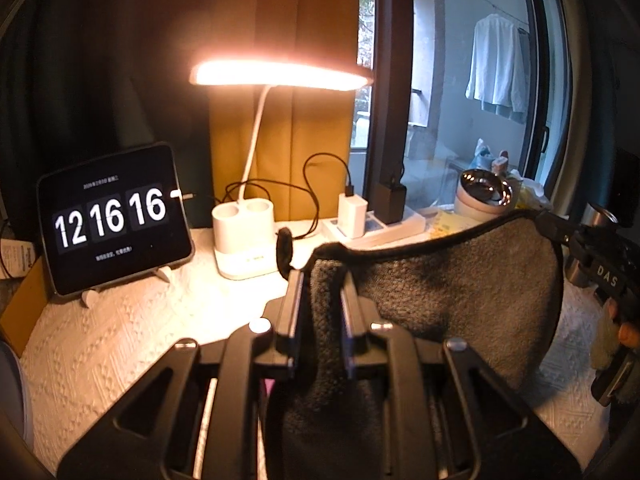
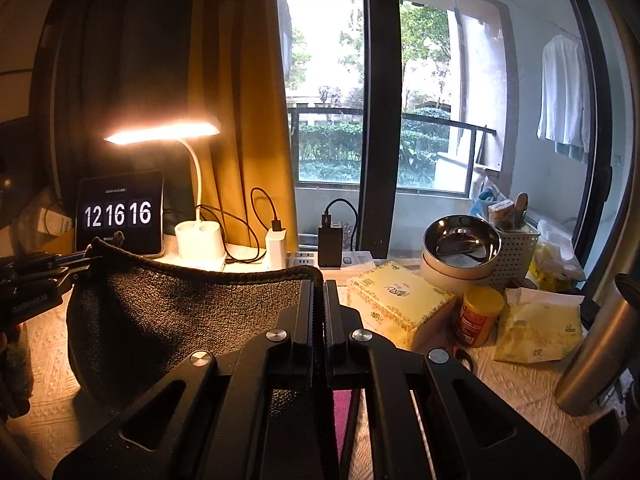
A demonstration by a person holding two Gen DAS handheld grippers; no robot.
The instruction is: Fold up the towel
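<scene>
A dark grey towel (image 1: 460, 284) with a black hem hangs stretched between my two grippers above the white textured table cloth (image 1: 120, 344). My left gripper (image 1: 322, 276) is shut on one top corner, with cloth bunched between its fingers. In the left wrist view the right gripper (image 1: 560, 232) holds the other top corner at the right. In the right wrist view the right gripper (image 2: 318, 284) is shut on the towel's hem, and the towel (image 2: 180, 312) sags to the left toward the left gripper (image 2: 76, 264).
At the back stand a tablet clock (image 1: 116, 220), a lit white desk lamp (image 1: 244, 236) and a power strip with chargers (image 1: 372, 220). On the right are a tissue box (image 2: 396, 300), stacked bowls (image 2: 460, 252), an orange jar (image 2: 478, 316), a white basket (image 2: 516, 248) and a steel bottle (image 2: 600, 344).
</scene>
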